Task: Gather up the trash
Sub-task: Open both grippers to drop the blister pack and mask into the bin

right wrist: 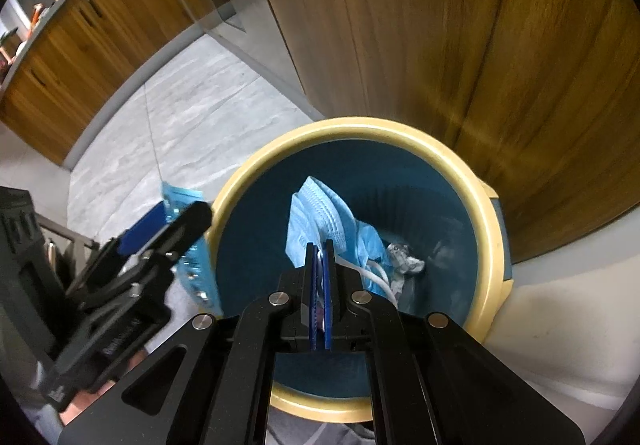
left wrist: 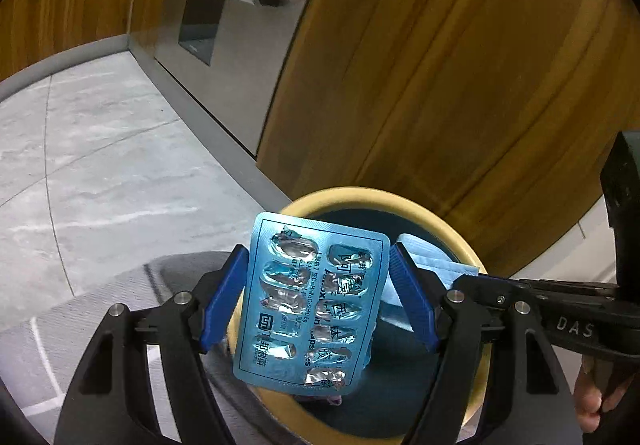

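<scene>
Two masks (right wrist: 320, 217) in bin (right wrist: 486, 205); left fingers (left wrist: 248, 285) grip blister pack (left wrist: 308, 305), right fingers (right wrist: 328, 265) closed on mask.

Dim, warm indoor light, strong fisheye bend with black vignette at all corners, foil glare on the blister pack (left wrist: 308, 301), soft shadow on the floor (left wrist: 100, 173) beside the bin (right wrist: 360, 137), cabinet wood (right wrist: 480, 65) smeared by motion blur, near fingers (right wrist: 324, 285) slightly soft.
</scene>
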